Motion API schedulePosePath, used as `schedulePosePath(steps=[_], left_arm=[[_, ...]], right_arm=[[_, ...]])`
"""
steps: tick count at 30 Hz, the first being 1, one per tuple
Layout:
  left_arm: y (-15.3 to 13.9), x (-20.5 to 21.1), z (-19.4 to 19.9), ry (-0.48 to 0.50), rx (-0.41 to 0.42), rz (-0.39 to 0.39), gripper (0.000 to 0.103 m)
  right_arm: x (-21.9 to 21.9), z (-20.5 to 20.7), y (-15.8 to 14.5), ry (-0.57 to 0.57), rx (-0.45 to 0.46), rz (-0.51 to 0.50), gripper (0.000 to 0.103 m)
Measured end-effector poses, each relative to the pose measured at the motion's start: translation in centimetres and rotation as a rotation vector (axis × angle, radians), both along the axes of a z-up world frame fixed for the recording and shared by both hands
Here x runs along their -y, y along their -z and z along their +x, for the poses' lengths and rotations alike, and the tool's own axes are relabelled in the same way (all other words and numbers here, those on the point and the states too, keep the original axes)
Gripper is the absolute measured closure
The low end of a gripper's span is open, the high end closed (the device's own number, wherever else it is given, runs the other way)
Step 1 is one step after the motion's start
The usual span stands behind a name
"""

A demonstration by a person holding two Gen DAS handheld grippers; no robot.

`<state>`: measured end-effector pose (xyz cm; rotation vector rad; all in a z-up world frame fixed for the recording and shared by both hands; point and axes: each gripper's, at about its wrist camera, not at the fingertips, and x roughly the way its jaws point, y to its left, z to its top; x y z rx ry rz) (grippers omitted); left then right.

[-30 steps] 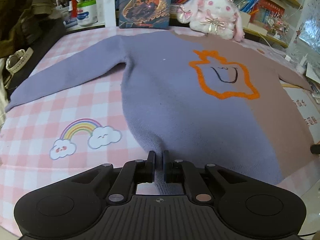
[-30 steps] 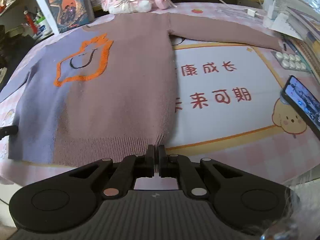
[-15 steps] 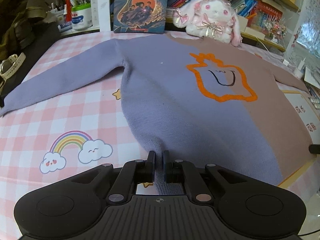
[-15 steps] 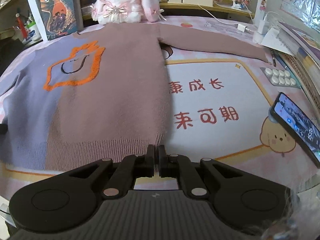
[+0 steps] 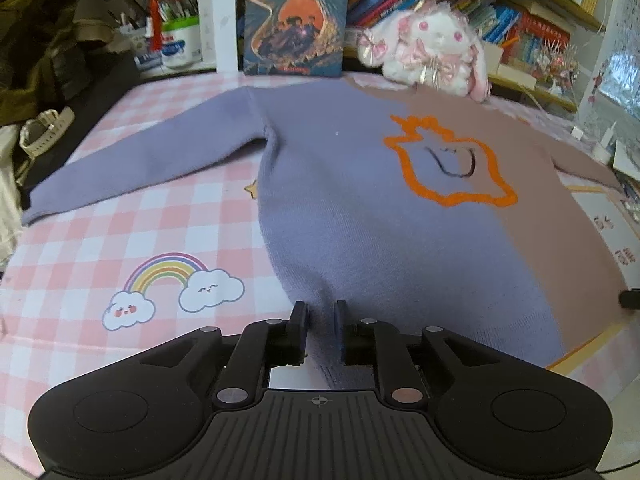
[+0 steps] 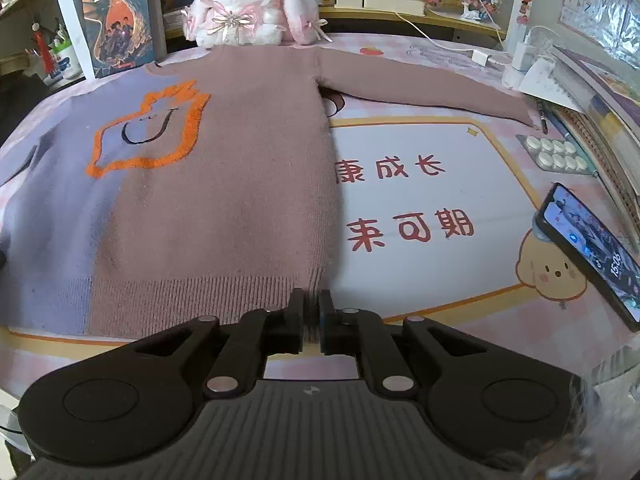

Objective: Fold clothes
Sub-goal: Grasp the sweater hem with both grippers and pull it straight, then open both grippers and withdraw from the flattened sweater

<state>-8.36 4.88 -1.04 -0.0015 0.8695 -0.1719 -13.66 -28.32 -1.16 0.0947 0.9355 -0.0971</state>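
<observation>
Both grippers pinch the sweater's near hem

Left gripper (image 5: 320, 330) and right gripper (image 6: 311, 316) each clench a near corner of the sweater (image 5: 360, 208), spread flat across the table (image 5: 120, 216). Lift both evenly, carrying the hem toward the far collar.

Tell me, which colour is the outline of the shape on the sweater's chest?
Orange outline on the sweater, clearest in the right wrist view.
</observation>
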Motion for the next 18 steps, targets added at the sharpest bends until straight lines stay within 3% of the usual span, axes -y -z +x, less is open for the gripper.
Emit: schedulePosePath(steps=[2,4,8,10,18], left_arm=[[-0.5,0.2,-0.6,-0.014,0.029,0.001,0.073],[-1.1,0.4,-1.1,-0.028,0.058,0.003,0.055],[-2.1,1.0,-2.1,-0.05,0.119,0.008,0.036],[-2.2,1.4,-2.5,-0.061,0.138,0.017,0.027],[-2.0,3.5,-4.1,-0.106,0.17,0.067,0.025]], right_arm=[[0.1,-0.3,-0.3,0.016,0.013,-0.002,0.065],[0.1,-0.6,-0.7,0.034,0.036,-0.006,0.056],[-0.1,-1.1,-1.9,0.068,0.097,-0.023,0.027],[-0.3,-1.5,-2.4,0.076,0.138,-0.031,0.018],[-0.9,-2.8,-2.5,0.086,0.223,-0.063,0.005]])
